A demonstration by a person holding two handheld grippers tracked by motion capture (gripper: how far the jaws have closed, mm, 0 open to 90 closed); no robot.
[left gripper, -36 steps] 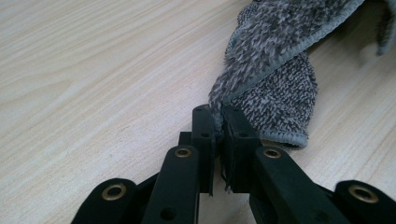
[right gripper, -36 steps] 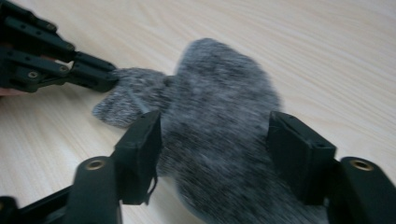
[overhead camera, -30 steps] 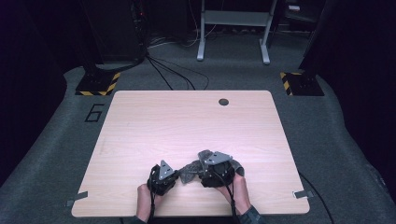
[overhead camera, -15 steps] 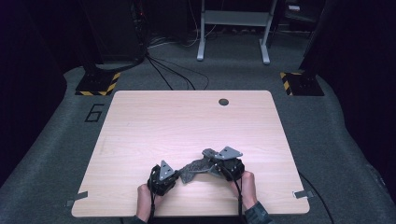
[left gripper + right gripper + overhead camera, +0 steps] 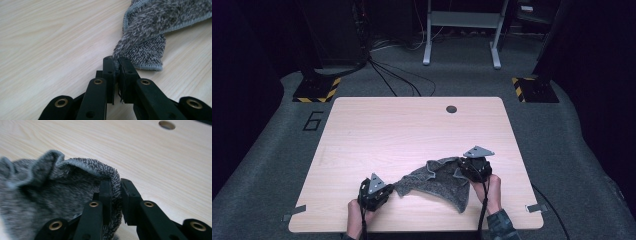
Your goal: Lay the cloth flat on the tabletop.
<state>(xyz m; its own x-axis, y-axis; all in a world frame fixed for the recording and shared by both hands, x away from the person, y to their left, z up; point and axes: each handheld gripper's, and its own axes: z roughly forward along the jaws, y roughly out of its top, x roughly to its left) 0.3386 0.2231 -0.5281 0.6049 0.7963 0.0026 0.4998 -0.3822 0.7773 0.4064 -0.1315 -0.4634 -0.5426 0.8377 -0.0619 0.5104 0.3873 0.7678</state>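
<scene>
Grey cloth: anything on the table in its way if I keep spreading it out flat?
Nothing visible. The grey cloth hangs pinched between the left claw and the right claw, and the table around it is bare wood, apart from a small round hole near the far edge.

The cloth (image 5: 439,180) is a grey terry fabric, its pile shaggy and mottled dark and light, with a smoother stitched hem along the edge; the table (image 5: 392,130) is pale wood-grain laminate, smooth with a soft sheen; the left gripper (image 5: 116,62) and the right gripper (image 5: 115,185) have jaws of matt black plastic, slightly grainy, set with small brass-coloured metal eyelets; the floor (image 5: 272,165) is dark grey carpet, rough and dull.
</scene>
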